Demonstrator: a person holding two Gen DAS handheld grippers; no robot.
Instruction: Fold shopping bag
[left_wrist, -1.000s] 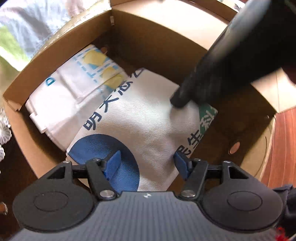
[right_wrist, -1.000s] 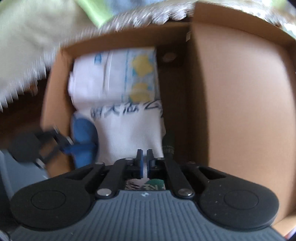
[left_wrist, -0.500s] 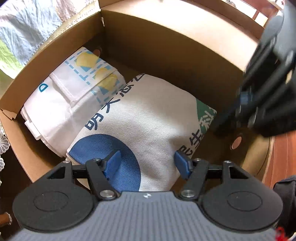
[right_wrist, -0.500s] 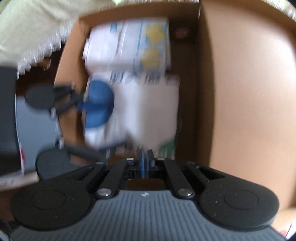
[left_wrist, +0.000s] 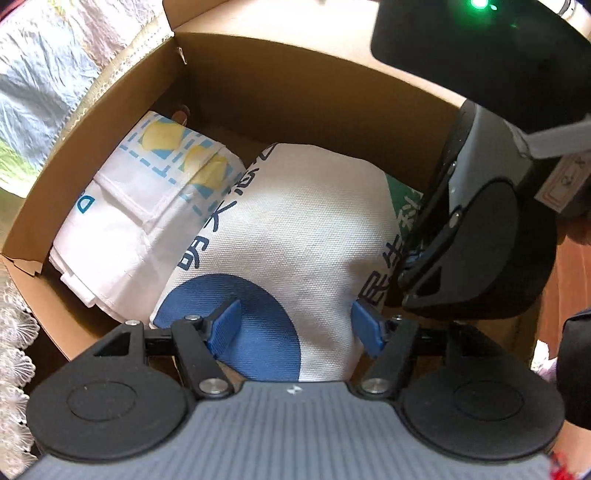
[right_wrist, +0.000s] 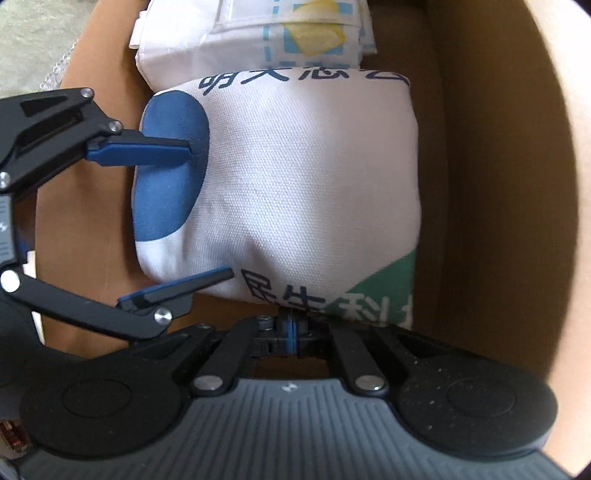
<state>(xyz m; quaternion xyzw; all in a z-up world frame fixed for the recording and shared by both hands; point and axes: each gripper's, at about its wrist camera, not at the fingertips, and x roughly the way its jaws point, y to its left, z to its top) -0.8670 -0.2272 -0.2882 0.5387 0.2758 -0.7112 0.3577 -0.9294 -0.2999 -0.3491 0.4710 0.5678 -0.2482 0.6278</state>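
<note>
Cardboard walls close round everything: our folded shopping bag (right_wrist: 295, 192) lies in the box (left_wrist: 295, 92), pressed against another folded bag (left_wrist: 122, 221) at the box's far end. Our left hand-held gripper (right_wrist: 210, 214) stands apart, straddling the bag's blue-printed edge, while the right hand-held gripper (right_wrist: 291, 332) is pinched together at the near edge, whether on cloth we cannot tell. Folding looks finished, so next we likely settle the bag flat and lift out.

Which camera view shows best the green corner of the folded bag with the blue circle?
The right wrist view. There the green corner of the folded bag lies in the open near the right claw, with its white characters visible. In the left wrist view only a narrow strip of green shows, since the right claw's body covers the rest.
</note>
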